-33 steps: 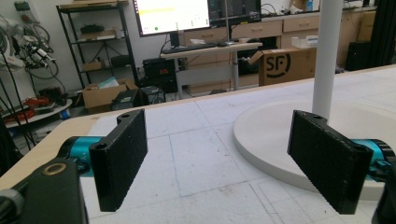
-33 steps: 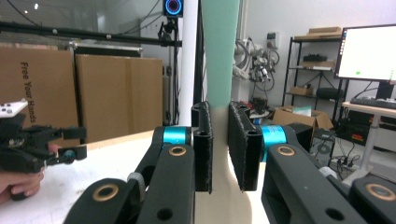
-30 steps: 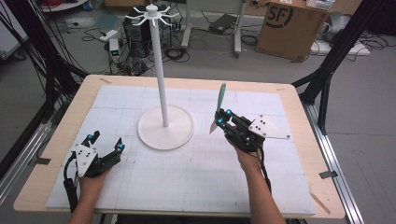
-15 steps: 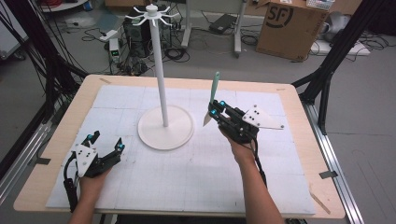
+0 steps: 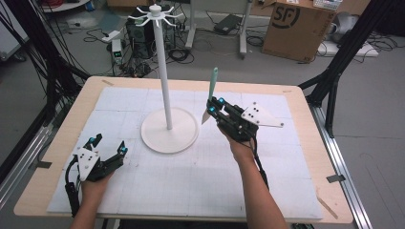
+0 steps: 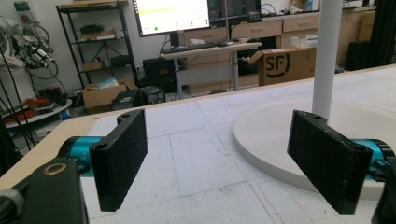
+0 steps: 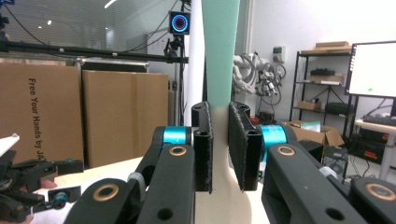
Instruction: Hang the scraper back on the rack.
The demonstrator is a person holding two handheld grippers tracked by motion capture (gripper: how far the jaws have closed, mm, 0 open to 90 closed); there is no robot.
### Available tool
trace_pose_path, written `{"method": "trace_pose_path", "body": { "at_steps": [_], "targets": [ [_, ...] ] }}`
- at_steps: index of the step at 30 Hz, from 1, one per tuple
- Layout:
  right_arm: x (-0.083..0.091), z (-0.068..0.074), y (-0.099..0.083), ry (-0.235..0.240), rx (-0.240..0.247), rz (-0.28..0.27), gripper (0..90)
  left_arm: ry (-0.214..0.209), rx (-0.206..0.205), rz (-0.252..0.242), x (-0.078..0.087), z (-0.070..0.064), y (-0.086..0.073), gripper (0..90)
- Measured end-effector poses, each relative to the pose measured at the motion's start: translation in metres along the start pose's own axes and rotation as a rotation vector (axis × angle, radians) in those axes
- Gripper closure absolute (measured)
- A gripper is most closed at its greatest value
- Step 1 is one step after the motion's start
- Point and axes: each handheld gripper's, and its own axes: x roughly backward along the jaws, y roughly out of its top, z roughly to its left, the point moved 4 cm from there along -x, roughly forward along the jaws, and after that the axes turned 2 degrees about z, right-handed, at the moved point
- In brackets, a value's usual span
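Teal-handled spatula (image 5: 211, 88) stands nearly upright, clamped in the right gripper (image 5: 213, 107) just right of the hook stand's pole (image 5: 163, 71); left gripper (image 5: 107, 145) rests with jaws apart.

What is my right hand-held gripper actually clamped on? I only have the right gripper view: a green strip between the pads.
Observer: The right hand-held gripper holds a spatula, green handle pointing up, pale blade hanging below the jaws.
Operator: Where is it relative to the stand?
Observer: It sits just right of the white stand, above the edge of its round base, apart from the pole.
Operator: And the other hand?
Observer: The left hand-held gripper rests low near the table's front left, jaws wide apart with nothing between them.
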Motion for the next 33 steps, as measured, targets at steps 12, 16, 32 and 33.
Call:
{"method": "trace_pose_path", "body": {
  "at_steps": [12, 16, 32, 33],
  "targets": [
    [-0.015, 0.003, 0.007, 0.008, 0.009, 0.017, 80.9, 0.0, 0.0, -0.001, 0.0, 0.0, 0.0, 20.7],
    [-0.02, 0.002, 0.012, 0.021, 0.012, 0.018, 81.0, 0.0, 0.001, -0.001, 0.0, 0.0, 0.0, 20.6],
    [-0.033, -0.006, 0.023, 0.04, 0.014, 0.009, 80.9, -0.002, 0.0, -0.003, 0.0, 0.0, 0.0, 20.6],
    [-0.033, -0.006, 0.023, 0.038, 0.01, 0.006, 80.9, -0.002, 0.0, -0.002, 0.0, 0.0, 0.0, 20.6]
  ]
}}
